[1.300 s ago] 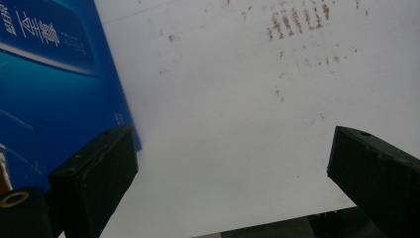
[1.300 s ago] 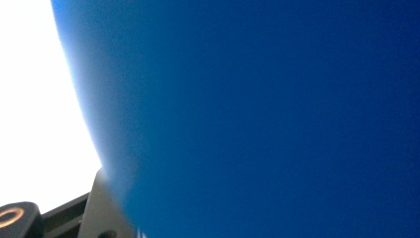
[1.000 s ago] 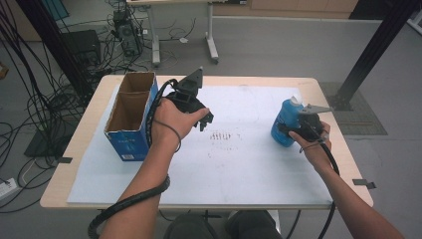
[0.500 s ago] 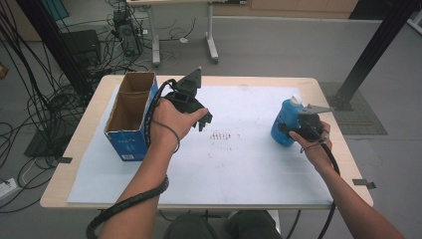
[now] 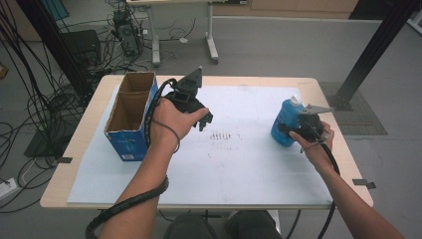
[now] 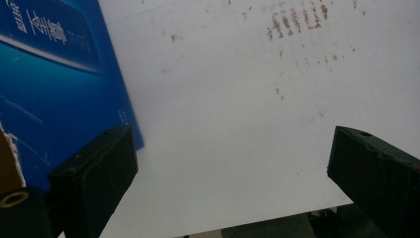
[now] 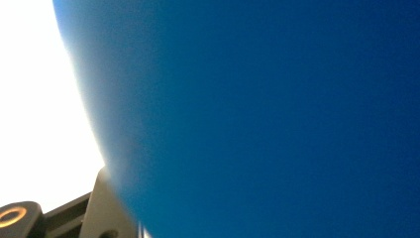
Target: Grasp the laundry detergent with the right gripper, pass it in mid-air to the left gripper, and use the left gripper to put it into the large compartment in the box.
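An open-topped blue cardboard box (image 5: pixel 130 112) stands at the left of the white mat (image 5: pixel 239 169). My left gripper (image 5: pixel 203 118) hovers just right of it, its jaws angled down at the mat. In the left gripper view its jaws (image 6: pixel 233 148) stand wide apart with nothing between them, and the box wall (image 6: pixel 54 74) is at the left. A blue bottle (image 5: pixel 284 122) with a pale cap stands at the mat's right edge. My right gripper (image 5: pixel 292 130) is shut on its side. The bottle's blue wall (image 7: pixel 272 119) sits right against the right gripper view's lens.
Small brown marks (image 5: pixel 224 135) dot the middle of the mat. The wooden table (image 5: pixel 59 194) ends just beyond the mat on every side. Cables and a desk frame (image 5: pixel 209 45) lie on the floor behind it.
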`<state>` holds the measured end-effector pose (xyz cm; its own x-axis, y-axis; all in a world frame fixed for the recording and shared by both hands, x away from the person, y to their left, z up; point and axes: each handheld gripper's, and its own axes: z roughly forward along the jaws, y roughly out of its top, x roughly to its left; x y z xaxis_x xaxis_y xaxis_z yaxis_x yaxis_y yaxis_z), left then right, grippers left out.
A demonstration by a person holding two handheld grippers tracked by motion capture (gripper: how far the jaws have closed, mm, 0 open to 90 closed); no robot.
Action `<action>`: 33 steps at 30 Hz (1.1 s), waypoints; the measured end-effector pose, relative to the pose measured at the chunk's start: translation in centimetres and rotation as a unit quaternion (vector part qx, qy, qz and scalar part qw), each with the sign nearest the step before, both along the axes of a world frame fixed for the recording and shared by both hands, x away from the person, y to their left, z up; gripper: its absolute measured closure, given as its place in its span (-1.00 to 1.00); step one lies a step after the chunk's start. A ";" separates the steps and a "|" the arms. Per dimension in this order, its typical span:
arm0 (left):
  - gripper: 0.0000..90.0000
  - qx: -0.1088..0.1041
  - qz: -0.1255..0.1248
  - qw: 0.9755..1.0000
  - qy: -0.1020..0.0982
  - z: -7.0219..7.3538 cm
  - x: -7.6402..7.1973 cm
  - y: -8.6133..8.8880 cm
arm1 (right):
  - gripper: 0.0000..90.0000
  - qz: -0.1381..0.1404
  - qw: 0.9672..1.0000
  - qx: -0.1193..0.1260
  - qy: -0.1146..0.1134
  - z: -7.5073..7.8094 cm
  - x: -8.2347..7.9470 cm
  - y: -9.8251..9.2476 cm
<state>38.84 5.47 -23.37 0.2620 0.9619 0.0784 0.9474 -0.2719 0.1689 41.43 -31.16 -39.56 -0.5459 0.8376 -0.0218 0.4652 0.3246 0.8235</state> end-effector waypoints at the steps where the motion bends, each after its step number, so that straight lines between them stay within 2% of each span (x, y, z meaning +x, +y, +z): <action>1: -0.87 0.000 0.000 1.000 0.000 0.0 0.0 0.0 | -0.07 0.001 1.000 -0.001 0.000 0.0 0.0 0.0; 33: -0.87 0.003 0.000 1.000 -0.001 0.2 0.0 -0.1 | -0.05 0.001 1.000 0.005 -0.004 -0.1 0.0 -0.1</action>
<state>38.82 5.41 -23.14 0.2609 0.9616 0.0855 0.9472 -0.2721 0.1694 41.40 -31.29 -39.67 -0.5482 0.8362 -0.0166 0.4584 0.3170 0.8303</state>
